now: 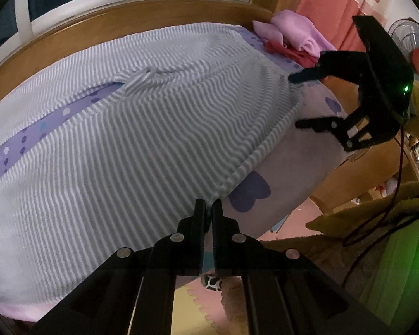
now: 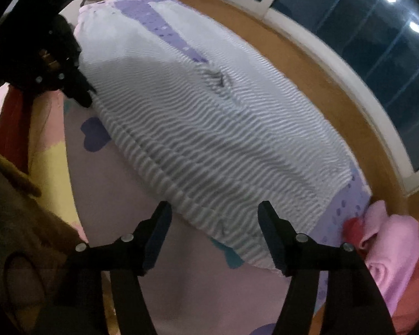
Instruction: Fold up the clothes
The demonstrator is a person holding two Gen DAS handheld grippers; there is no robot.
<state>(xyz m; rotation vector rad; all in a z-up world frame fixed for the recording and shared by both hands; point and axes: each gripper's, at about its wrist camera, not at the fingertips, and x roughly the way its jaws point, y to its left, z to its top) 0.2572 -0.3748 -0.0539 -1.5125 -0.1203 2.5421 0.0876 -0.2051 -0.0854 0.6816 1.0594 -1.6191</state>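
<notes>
A grey-and-white striped garment (image 1: 131, 128) (image 2: 209, 128) lies spread flat on a lilac bedsheet (image 1: 301, 159) (image 2: 117, 212) printed with purple hearts. My left gripper (image 1: 209, 205) is at the bottom of the left wrist view, its jaws shut on the near hem corner of the garment. In the right wrist view the left gripper (image 2: 82, 96) shows at that same corner. My right gripper (image 2: 213, 213) stands open, and the garment's hem lies between its fingers without the pads pressing it. Seen from the left wrist, the right gripper (image 1: 293, 101) hovers open at the garment's right edge.
Folded pink and red clothes (image 1: 293, 37) (image 2: 388, 240) are piled at the bed's corner. A wooden bed frame (image 1: 69, 32) (image 2: 307, 72) and a window run behind the bed. A fan (image 1: 413, 50) stands at right. A foam floor mat (image 1: 198, 307) and an olive sleeve (image 1: 377, 209) are below.
</notes>
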